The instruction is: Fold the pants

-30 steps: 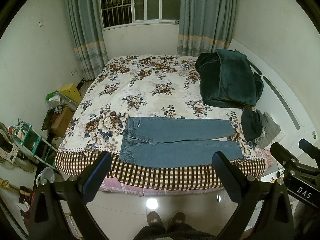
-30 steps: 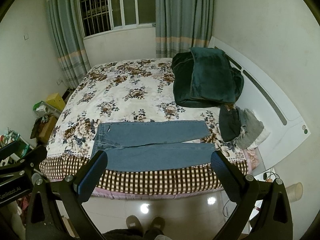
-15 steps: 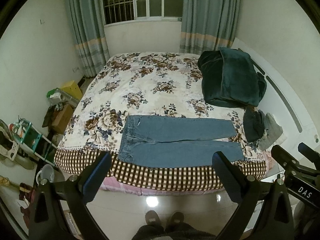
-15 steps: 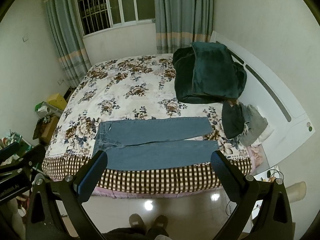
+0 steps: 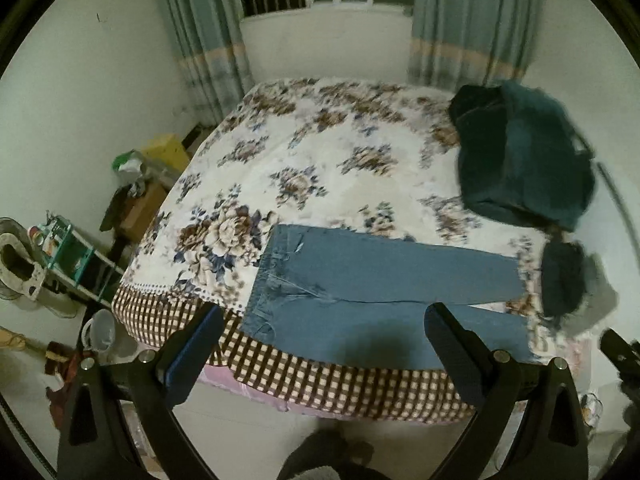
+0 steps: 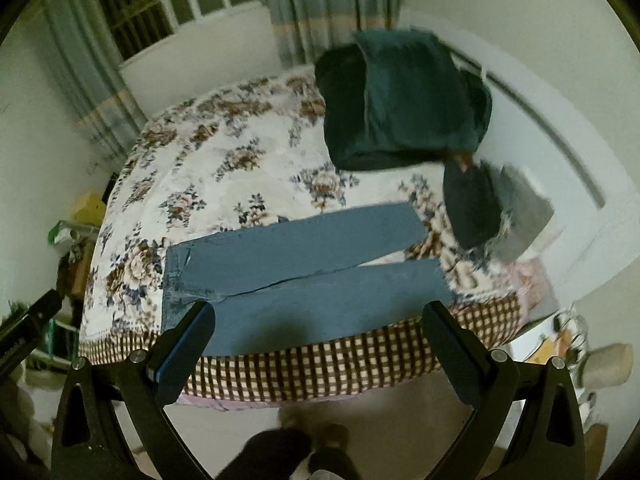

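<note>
Both grippers, left gripper (image 5: pixel 320 344) and right gripper (image 6: pixel 318 340), have closed in on the bed (image 5: pixel 360 152), jaws wide and empty, jeans (image 5: pixel 384 292) flat along its near edge, legs parted, ready for folding.

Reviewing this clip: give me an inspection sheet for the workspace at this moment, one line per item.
Surface: bed with floral cover, checked border along the near edge.
Job's things: blue jeans lie flat and unfolded near that edge, legs apart, waist to the left.
Clutter: dark green blanket and a small dark and grey clothes pile at the right.
Grippers: left gripper and right gripper open, empty, above the near leg.
Cables: nothing seen.
Surroundings: curtained window, boxes and a shelf on the floor at left.
</note>
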